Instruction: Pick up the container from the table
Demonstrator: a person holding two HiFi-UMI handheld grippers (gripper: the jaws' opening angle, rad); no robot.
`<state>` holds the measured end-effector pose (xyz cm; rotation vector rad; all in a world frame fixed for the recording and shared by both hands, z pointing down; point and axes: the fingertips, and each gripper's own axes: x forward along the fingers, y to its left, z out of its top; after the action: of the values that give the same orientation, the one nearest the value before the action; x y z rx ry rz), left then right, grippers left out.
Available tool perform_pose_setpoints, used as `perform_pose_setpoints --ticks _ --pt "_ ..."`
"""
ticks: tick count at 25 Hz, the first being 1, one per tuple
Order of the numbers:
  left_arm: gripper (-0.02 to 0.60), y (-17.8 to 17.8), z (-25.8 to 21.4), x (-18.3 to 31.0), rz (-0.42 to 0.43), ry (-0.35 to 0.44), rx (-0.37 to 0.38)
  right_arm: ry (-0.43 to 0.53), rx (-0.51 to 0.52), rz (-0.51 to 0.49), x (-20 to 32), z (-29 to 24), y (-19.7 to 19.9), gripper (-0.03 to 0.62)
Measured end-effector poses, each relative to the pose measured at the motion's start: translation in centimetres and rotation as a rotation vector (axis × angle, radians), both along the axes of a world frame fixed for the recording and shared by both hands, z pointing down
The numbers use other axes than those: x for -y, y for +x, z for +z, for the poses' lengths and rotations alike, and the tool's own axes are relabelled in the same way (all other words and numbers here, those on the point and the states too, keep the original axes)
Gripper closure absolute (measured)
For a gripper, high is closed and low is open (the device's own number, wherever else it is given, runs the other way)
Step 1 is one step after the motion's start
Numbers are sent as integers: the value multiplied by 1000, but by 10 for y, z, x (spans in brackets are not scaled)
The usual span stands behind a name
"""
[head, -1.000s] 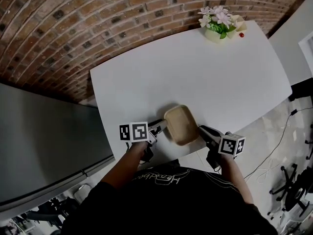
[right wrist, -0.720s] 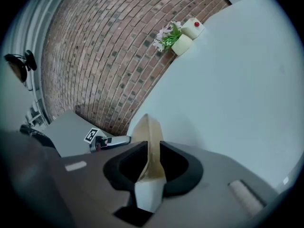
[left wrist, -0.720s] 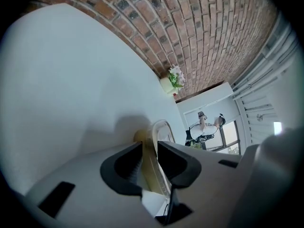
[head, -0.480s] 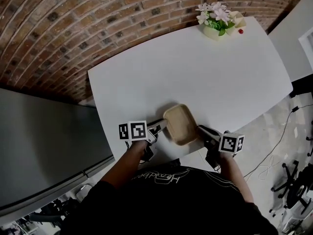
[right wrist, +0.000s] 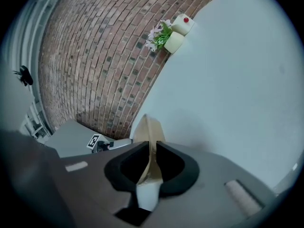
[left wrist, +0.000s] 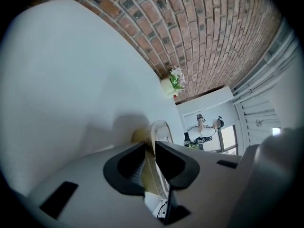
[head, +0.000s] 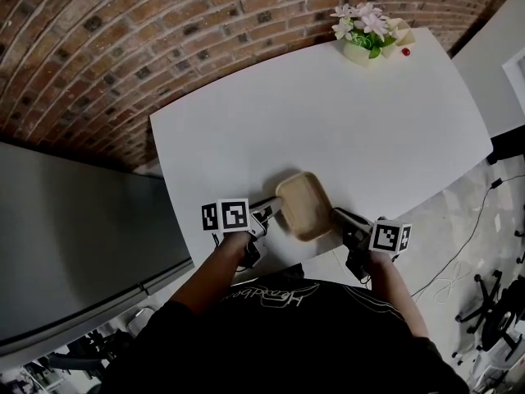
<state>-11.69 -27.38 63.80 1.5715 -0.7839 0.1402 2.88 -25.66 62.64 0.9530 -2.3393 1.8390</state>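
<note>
A shallow tan container (head: 303,206) is at the near edge of the white table (head: 328,113). My left gripper (head: 271,211) is shut on its left rim and my right gripper (head: 337,217) on its right rim. In the left gripper view the container's rim (left wrist: 159,131) runs edge-on between the jaws of the left gripper (left wrist: 149,161). In the right gripper view the tan wall (right wrist: 148,129) is pinched in the right gripper (right wrist: 151,167). A shadow lies on the table under the container; I cannot tell whether it still touches the tabletop.
A pot of pink and white flowers (head: 365,35) stands at the table's far right corner, beside a cream object with a red dot. A brick wall (head: 123,31) runs behind the table. A grey cabinet top (head: 74,245) lies to the left. Cables and chair bases are on the floor at the right.
Both grippers keep their hold on the container's rims. The container has barely shifted in the head view.
</note>
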Motion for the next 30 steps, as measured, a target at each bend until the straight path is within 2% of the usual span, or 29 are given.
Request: perform_pose_setpoints --ticks 10,14,16,24,30 --pt "512 -3 -26 -9 -30 47 -18 64 17 20 -12 -19 -3 546" --pt "512 -4 -45 -17 -39 94 -15 92 50 31 -22 -37 -4 546" --pt "512 -6 -56 -21 -45 128 -10 115 35 39 -27 -44 -2 546" --pt "514 -3 -101 -58 -73 209 -37 212 14 26 -64 -79 2 546" --pt "514 3 -132 -90 -84 269 -57 299 63 20 -95 -106 5 546"
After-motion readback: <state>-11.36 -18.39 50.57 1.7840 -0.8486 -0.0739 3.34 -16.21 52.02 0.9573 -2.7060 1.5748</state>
